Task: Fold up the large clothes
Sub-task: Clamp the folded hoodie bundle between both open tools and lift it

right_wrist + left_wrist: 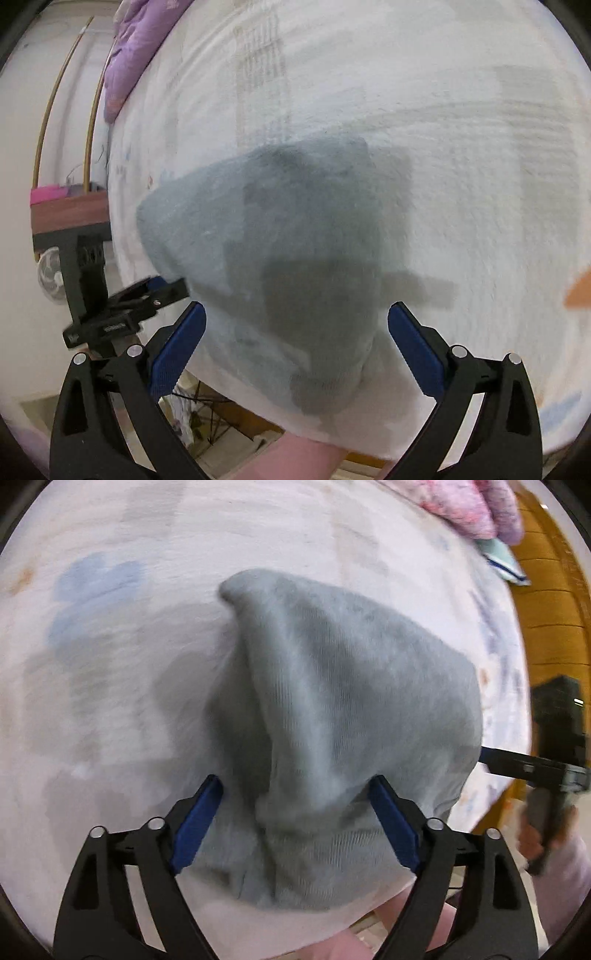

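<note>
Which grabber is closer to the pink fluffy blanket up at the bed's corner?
Probably the left. The pink blanket lies past the grey garment from the open left gripper. From the open right gripper it looks farther, at the far corner.

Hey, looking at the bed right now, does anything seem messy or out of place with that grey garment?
The grey garment lies bunched near the bed's edge, creased and not flat. One corner pokes up in a point. Both grippers are open, gripping nothing.
</note>
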The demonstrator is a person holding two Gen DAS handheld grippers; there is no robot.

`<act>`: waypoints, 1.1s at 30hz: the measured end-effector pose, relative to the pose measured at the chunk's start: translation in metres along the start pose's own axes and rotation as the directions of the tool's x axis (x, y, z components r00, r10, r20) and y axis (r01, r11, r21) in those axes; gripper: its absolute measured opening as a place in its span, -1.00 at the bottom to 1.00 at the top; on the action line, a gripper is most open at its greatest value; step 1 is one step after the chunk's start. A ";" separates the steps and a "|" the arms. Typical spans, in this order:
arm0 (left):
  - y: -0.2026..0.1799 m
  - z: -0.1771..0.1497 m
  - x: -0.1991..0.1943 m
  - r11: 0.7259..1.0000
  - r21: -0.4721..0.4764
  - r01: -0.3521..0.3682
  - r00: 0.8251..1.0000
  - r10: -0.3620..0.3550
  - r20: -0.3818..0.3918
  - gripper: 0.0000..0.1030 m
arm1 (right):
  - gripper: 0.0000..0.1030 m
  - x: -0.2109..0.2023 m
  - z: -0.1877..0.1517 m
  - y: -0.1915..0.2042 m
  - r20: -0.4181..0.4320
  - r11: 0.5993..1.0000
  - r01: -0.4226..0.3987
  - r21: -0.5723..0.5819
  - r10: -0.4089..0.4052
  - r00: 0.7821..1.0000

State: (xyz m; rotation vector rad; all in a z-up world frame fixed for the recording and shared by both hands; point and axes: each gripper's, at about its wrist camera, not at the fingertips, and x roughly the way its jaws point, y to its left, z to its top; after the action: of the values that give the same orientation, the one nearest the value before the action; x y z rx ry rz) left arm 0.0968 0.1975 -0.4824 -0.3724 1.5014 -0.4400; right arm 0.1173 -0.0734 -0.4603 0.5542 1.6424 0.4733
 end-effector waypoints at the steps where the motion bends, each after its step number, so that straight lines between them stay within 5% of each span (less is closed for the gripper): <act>1: 0.009 0.006 0.007 0.999 -0.002 0.046 0.999 -0.046 0.002 0.72 | 0.86 0.003 0.004 -0.006 -0.001 0.999 -0.048 -0.014 0.048 0.999; 3: 0.026 0.006 0.022 0.989 -0.025 0.143 0.990 -0.143 0.017 0.80 | 0.87 0.021 0.015 -0.016 -0.023 0.987 -0.157 -0.028 0.156 0.987; 5: 0.045 0.012 0.023 0.960 -0.076 0.270 0.962 -0.266 0.059 0.90 | 0.88 0.040 0.023 -0.031 -0.041 0.952 -0.306 -0.027 0.304 0.952; 7: 0.072 0.006 0.023 0.886 -0.170 0.432 0.900 -0.413 0.137 0.90 | 0.89 0.047 0.027 -0.036 -0.019 0.926 -0.376 -0.017 0.376 0.926; 10: 0.095 -0.015 0.028 0.762 -0.233 0.604 0.797 -0.569 0.203 0.90 | 0.89 0.050 0.021 -0.027 -0.032 0.931 -0.366 0.000 0.366 0.930; 12: 0.100 -0.029 0.032 0.703 -0.278 0.655 0.755 -0.624 0.202 0.90 | 0.89 0.058 0.006 -0.030 -0.101 0.903 -0.418 0.093 0.427 0.899; 14: 0.091 -0.033 0.033 0.731 -0.273 0.625 0.779 -0.604 0.169 0.90 | 0.88 0.054 -0.017 -0.030 -0.129 0.925 -0.378 0.043 0.380 0.916; 16: 0.080 -0.026 0.022 0.846 -0.197 0.496 0.868 -0.488 0.089 0.90 | 0.86 0.055 -0.023 -0.027 -0.116 0.942 -0.336 -0.019 0.331 0.936; 17: 0.071 -0.020 0.019 0.881 -0.169 0.442 0.897 -0.434 0.081 0.90 | 0.86 0.056 -0.020 -0.029 -0.118 0.942 -0.335 0.008 0.333 0.935; 18: 0.063 -0.012 0.014 0.941 -0.122 0.316 0.948 -0.310 0.066 0.90 | 0.88 0.057 -0.015 -0.034 -0.120 0.936 -0.340 0.089 0.349 0.929; 20: 0.049 -0.003 0.011 0.991 -0.020 0.132 0.991 -0.131 0.025 0.90 | 0.86 0.055 -0.010 -0.034 -0.146 0.942 -0.306 0.141 0.325 0.934; 23: 0.045 0.006 0.028 0.981 0.029 0.191 0.981 -0.189 -0.045 0.90 | 0.85 0.043 -0.010 -0.025 -0.126 0.971 -0.230 0.065 0.237 0.963; 25: 0.039 0.004 0.035 0.972 0.063 0.226 0.973 -0.222 -0.068 0.90 | 0.87 0.044 -0.011 -0.027 -0.118 0.971 -0.230 0.066 0.237 0.964; 26: 0.037 0.003 0.040 0.952 0.033 0.305 0.947 -0.299 -0.119 0.90 | 0.88 0.043 -0.012 -0.028 -0.112 0.969 -0.238 0.063 0.244 0.963; 27: 0.031 0.004 0.048 0.916 -0.027 0.400 0.902 -0.398 -0.166 0.90 | 0.88 0.044 -0.012 -0.028 -0.112 0.969 -0.242 0.056 0.247 0.962; 28: 0.026 0.003 0.059 0.855 -0.106 0.507 0.832 -0.518 -0.198 0.90 | 0.88 0.050 -0.015 -0.023 -0.111 0.967 -0.249 0.053 0.253 0.961; 29: 0.021 -0.001 0.065 0.832 -0.141 0.536 0.807 -0.554 -0.205 0.90 | 0.88 0.052 -0.015 -0.024 -0.107 0.964 -0.258 0.057 0.263 0.959; 32: 0.000 0.002 0.082 0.894 -0.075 0.442 0.873 -0.448 -0.194 0.91 | 0.89 0.069 -0.002 -0.018 -0.116 0.958 -0.279 0.061 0.284 0.952; 33: 0.001 0.005 0.082 0.891 -0.121 0.437 0.875 -0.452 -0.175 0.91 | 0.89 0.082 -0.005 -0.013 -0.112 0.955 -0.285 0.078 0.292 0.950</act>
State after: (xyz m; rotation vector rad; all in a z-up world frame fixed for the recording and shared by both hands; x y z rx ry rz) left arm 0.1035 0.1577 -0.5543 -0.7638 1.6286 -0.8052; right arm 0.1025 -0.0345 -0.5320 0.8323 1.7044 0.6848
